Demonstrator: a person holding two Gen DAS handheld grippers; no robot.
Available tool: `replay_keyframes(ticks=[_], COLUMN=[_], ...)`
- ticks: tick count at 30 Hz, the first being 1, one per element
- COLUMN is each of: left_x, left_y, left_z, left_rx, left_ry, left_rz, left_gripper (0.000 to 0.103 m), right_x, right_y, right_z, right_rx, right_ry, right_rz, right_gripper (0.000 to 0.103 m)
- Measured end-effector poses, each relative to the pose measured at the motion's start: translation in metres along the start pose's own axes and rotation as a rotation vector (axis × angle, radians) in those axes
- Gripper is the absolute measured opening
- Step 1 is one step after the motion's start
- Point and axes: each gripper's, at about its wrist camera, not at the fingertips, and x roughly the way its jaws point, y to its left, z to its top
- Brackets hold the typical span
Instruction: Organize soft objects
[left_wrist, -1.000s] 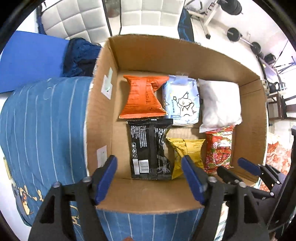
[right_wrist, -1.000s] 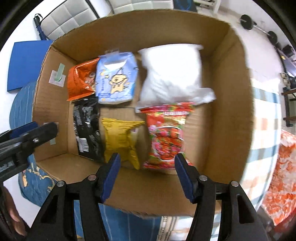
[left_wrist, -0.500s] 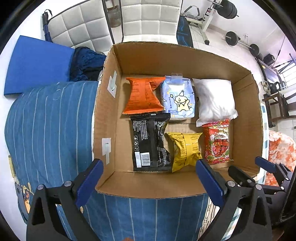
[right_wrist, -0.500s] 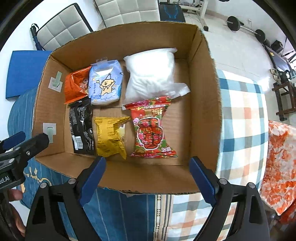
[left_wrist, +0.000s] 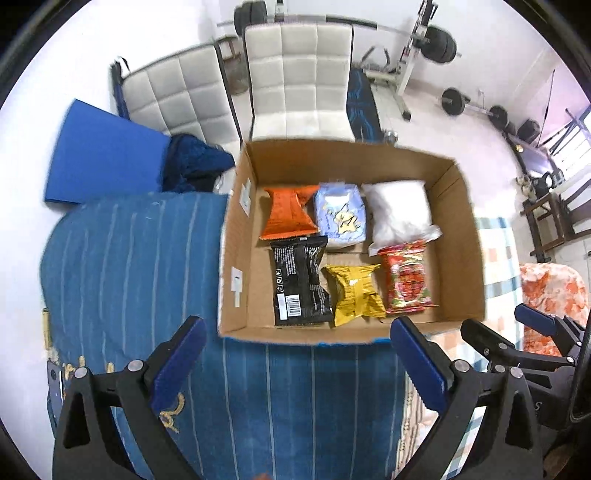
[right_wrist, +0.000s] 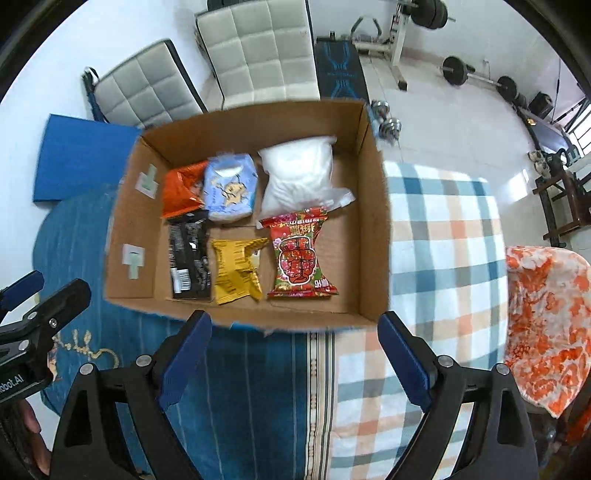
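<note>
1. Nearest you, at six o'clock in each wrist view, both tongs are spread wide and hold nothing: the left gripper (left_wrist: 293, 354) and the right gripper (right_wrist: 295, 350) hang above the blue striped blanket (left_wrist: 129, 258), short of the cardboard box (left_wrist: 461, 236).
2. Just past the near wall lie the front three packets: black packet (left_wrist: 299, 280) at eleven o'clock, yellow packet (left_wrist: 354, 291) at twelve, red packet (right_wrist: 301, 254) at one.
3. Expect all of them to be light, puffy and crinkly, with slick film. Pinch a crimped end seam or a flat edge rather than the air-filled middle, which would likely squash or slip.
4. Behind them sit the orange packet (left_wrist: 288, 214), the pale blue pack (left_wrist: 341, 214) and the white bag (left_wrist: 400, 206). That bag looks softest and its loose film tail touches the red packet.
5. Packets touch their neighbours, so a finger going between them may drag the next one; the box walls also crowd any low approach.
6. Right of the box lies a checked cloth (right_wrist: 443, 240); farther off stand white chairs (left_wrist: 299, 77) and weights (right_wrist: 476, 77), well apart.
</note>
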Motion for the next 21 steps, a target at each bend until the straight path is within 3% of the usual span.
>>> replay_keyframes(ticks=[4, 12, 21], left_x=[-0.054, -0.141, -0.209], left_y=[0.001, 0.001, 0.004], left_z=[-0.019, -0.054, -0.088], left_rx=[-0.01, -0.009, -0.016], left_ry=[-0.085, -0.18, -0.254], left_rz=[-0.006, 0.0, -0.006], left_gripper=[0.102, 0.102, 0.102], right_x=[-0.047, -0.128, -0.215], right_y=[-0.003, -0.001, 0.003], right_z=[-0.024, -0.071, -0.118], right_rx=[0.008, -0.015, -0.015], right_ry=[-0.053, -0.124, -0.233], right_rz=[0.03, 0.053, 0.072], right_gripper=[0.093, 0.093, 0.094])
